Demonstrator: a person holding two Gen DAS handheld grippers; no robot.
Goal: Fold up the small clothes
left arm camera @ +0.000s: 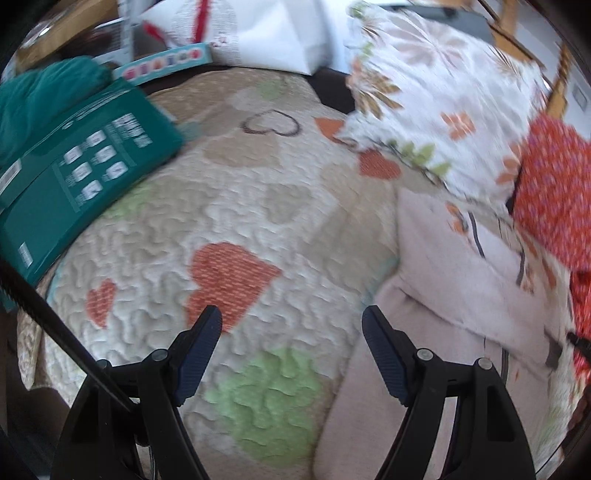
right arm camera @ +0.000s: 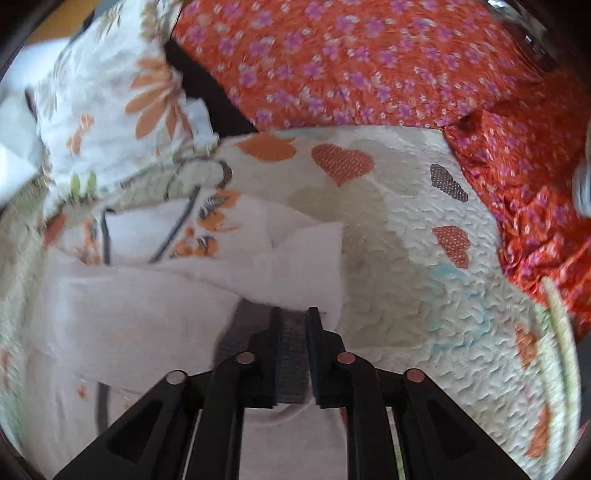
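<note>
A small pale pink garment (left arm camera: 436, 280) with orange and dark printed marks lies on the quilted heart-pattern bedspread (left arm camera: 236, 206). In the left wrist view it lies to the right of my left gripper (left arm camera: 291, 325), which is open and empty above the quilt. In the right wrist view the same garment (right arm camera: 147, 306) spreads left and ahead of my right gripper (right arm camera: 295, 317). That gripper is shut on a grey ribbed edge of the garment (right arm camera: 291, 354), held between its fingers.
A teal box (left arm camera: 77, 173) and teal cloth (left arm camera: 40, 92) lie at the left. A white floral cloth (left arm camera: 443, 99) and white paper bag (left arm camera: 266, 33) lie at the back. An orange-red flowered cloth (right arm camera: 369, 62) covers the far right of the quilt (right arm camera: 424, 258).
</note>
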